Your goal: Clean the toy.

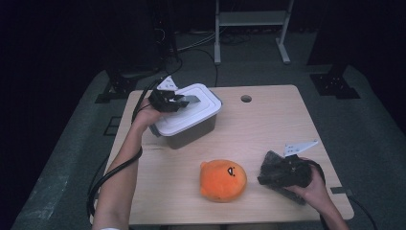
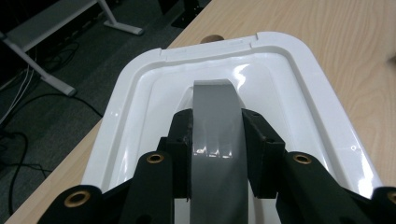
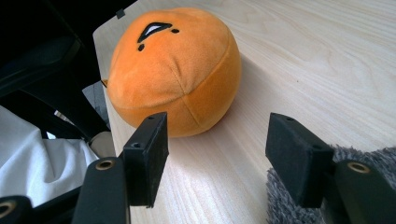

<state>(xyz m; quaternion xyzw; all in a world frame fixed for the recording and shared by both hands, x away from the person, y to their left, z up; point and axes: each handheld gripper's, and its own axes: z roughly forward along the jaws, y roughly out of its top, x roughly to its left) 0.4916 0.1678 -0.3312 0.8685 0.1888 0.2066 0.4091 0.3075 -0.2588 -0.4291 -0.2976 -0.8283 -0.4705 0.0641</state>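
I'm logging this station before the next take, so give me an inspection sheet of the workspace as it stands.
Surface: light wooden table with a round hole near the far edge.
Job's things: grey storage box with its white lid on; grey handle on the lid.
Clutter: orange plush toy near the front edge; dark grey fuzzy cloth under the right gripper.
Grippers: left gripper shut on the grey handle; right gripper open, jaws apart, pointed at the plush toy.
Cables: black cables trail from both grippers; more on the floor.
Surroundings: dark room, grey carpet, white table frame beyond.
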